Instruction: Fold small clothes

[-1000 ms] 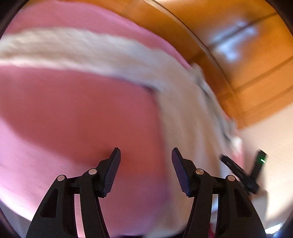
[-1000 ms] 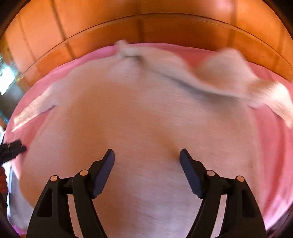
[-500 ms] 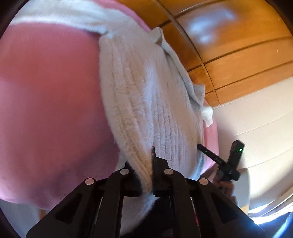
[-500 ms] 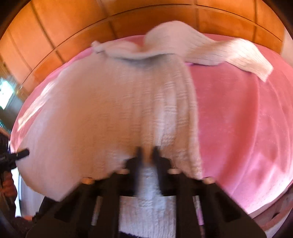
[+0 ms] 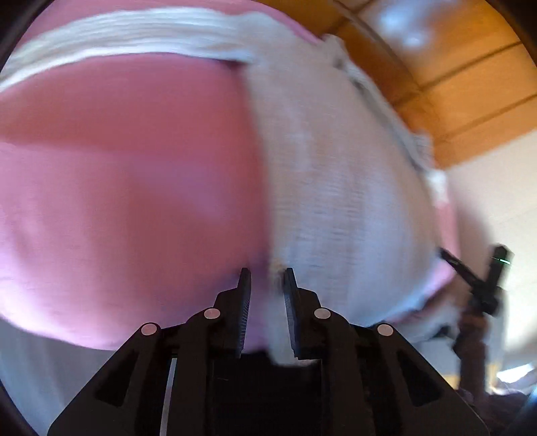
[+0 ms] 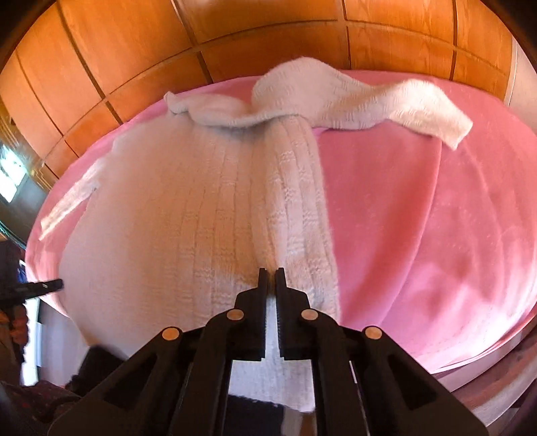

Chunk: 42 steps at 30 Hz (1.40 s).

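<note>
2 fisheye wrist views look down over a white ribbed knit sweater (image 6: 208, 214) spread on a pink blanket (image 6: 419, 214) that covers a bed or table, with orange wooden wall panels (image 6: 134, 50) behind.

In the right wrist view, the right gripper (image 6: 271, 273) is clenched on the near hem of the sweater: its 2 black jaws stand almost together with a fold of the white knit pinched between them, and the cloth rises in a ridge from the jaws toward the far end of the garment. One sleeve (image 6: 396, 110) lies stretched out to the right across the pink blanket, and the collar area bunches at the far edge. The tip of the other gripper shows at the left edge of this view.

The left wrist view is motion-blurred. The left gripper (image 5: 266, 278) sits at the sweater's (image 5: 335, 187) left near edge, its jaws opening, with a strip of white knit between them lying against the right jaw; the left jaw stands apart from the cloth. Pink blanket (image 5: 117, 187) fills the left of this view, and a sleeve (image 5: 134, 30) runs along the top. The right gripper (image 5: 476, 278) appears far right, held in a hand (image 5: 473, 338)
</note>
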Motion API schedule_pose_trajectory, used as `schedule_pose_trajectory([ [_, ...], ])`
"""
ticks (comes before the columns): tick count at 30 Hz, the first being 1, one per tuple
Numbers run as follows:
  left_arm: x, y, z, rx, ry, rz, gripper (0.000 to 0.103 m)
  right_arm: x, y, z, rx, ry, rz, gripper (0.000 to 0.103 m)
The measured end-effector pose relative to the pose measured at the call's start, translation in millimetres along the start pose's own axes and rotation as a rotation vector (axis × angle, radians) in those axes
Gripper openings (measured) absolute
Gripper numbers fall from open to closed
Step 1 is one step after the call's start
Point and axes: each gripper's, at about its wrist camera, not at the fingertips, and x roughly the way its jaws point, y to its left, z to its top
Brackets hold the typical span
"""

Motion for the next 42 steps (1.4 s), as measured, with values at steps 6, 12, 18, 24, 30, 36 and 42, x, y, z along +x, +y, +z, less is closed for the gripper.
schedule_pose_trajectory([
  [6,-16.0,-35.2,10.2,0.077,-0.193,0.051,0.018,1.3,-23.1,14.2,0.084,-0.04,-0.038,0.048],
  [12,34.3,-95.7,35.4,0.212,-0.185,0.077,0.018,0.4,-61.9,48.4,0.166,-0.139,-0.207,0.048],
  [18,68.8,-116.1,48.1,0.24,-0.149,0.107,0.018,22.1,-83.7,90.2,0.031,-0.19,-0.435,0.047],
  [24,71.1,-116.5,55.0,0.226,-0.128,0.105,0.018,59.8,-129.0,122.2,-0.051,-0.137,-0.586,0.046],
  [30,87.6,-139.2,84.7,0.166,-0.116,-0.006,0.061,94.0,-169.8,143.6,-0.044,-0.06,-0.616,0.022],
  [36,137.4,-196.8,110.7,0.259,-0.013,-0.112,0.061,55.1,-156.4,140.8,-0.101,-0.091,-0.552,0.004],
  [42,194.7,-253.4,133.2,0.311,0.062,-0.223,0.072,-50.6,-124.2,117.3,-0.15,-0.229,-0.449,0.003],
])
